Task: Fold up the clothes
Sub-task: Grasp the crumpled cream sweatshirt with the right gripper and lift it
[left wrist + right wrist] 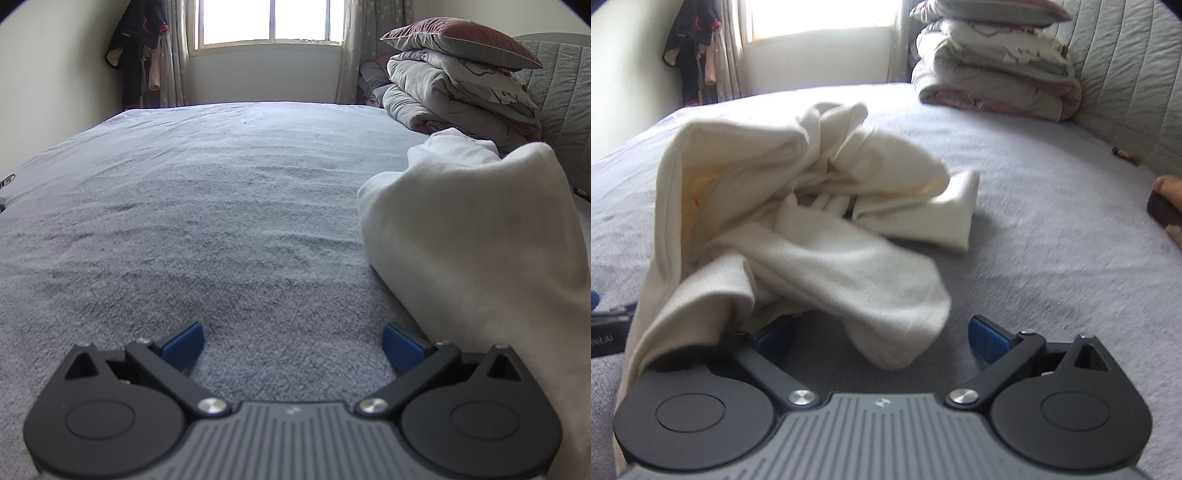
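The left gripper [293,345] is hovering low over the bed [207,206], its blue fingers spread wide and holding nothing. A crumpled cream garment [476,236] is lying in a heap just beside it on its right, towards the headboard end of the bed. The right gripper [881,338] is also standing wide; a fold of the garment [798,206] is draping over its left finger, with nothing pinched. Folded quilts [993,77] are sitting stacked at the bed's far corner.
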Motion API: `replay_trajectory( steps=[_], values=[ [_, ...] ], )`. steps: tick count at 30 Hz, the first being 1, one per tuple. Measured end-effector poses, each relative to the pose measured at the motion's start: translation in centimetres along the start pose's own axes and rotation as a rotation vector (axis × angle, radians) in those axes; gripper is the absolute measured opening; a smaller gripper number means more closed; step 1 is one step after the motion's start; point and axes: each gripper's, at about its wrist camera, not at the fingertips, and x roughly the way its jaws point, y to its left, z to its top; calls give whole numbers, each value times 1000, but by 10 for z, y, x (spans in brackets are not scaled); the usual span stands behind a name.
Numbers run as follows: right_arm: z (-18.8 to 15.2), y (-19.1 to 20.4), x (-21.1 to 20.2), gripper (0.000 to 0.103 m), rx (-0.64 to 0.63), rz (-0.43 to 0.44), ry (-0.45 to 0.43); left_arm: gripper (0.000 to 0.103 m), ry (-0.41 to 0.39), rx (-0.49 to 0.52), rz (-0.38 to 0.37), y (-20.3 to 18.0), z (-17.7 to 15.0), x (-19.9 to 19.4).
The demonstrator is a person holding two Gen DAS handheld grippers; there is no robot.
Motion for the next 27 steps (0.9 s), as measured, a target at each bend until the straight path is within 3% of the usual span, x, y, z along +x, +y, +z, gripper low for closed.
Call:
replay_trajectory(
  steps=[5, 7, 9, 10, 11, 12, 16, 20, 24, 27],
  values=[
    [8, -5, -3, 99, 43, 64, -29, 103, 7, 5, -8, -2, 6, -5],
    [12, -7, -4, 87, 60, 90, -41, 103, 16, 21, -16, -2, 8, -8],
    [15, -8, -6, 51, 76, 115, -52, 103, 30, 43, -29, -4, 10, -10],
    [13, -2, -10, 42, 52, 122, -44, 103, 38, 50, -39, -6, 11, -12],
    [12, 4, -14, 21, 28, 128, -35, 103, 44, 53, -44, -6, 11, -13],
    [12, 7, -18, 16, 15, 150, -38, 103, 48, 56, -49, -7, 12, -14],
    [15, 21, -37, 16, -38, 242, -56, 103, 47, 51, -63, -3, 16, -24],
    [19, 27, -57, 15, -70, 292, -96, 103, -19, 132, -42, -4, 26, -39],
    [23, 23, -82, 14, -111, 301, -128, 103, -51, 129, -105, -1, 38, -52],
    [24, 13, -97, 14, -114, 336, -134, 103, -91, 130, -194, -11, 48, -63]
  ],
)
